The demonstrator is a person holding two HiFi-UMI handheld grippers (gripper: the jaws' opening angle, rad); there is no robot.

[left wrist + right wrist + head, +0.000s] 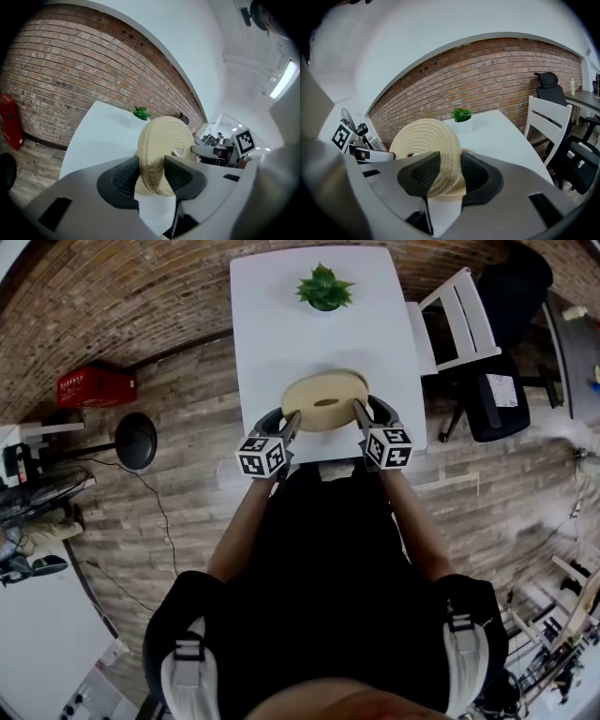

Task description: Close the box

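Left claw (151,171) and right claw (449,171) are each clamped on opposite edges of the cream-coloured round woven lid (325,399), the rim pinched between the dark ribbed pads. Gripping both sides at once probably keeps the disc level and centred while it is brought onto the box. In both gripper views the lid rises tilted just ahead of the jaws, its centre hole showing. It hangs over the near edge of the white rectangular table (281,315), between the two claws. The box's own body is hard to make out: a sliver of woven coil shows behind the lid, but whether the lid already touches it I cannot tell. Far beyond the claws stands a small green potted plant (324,287).
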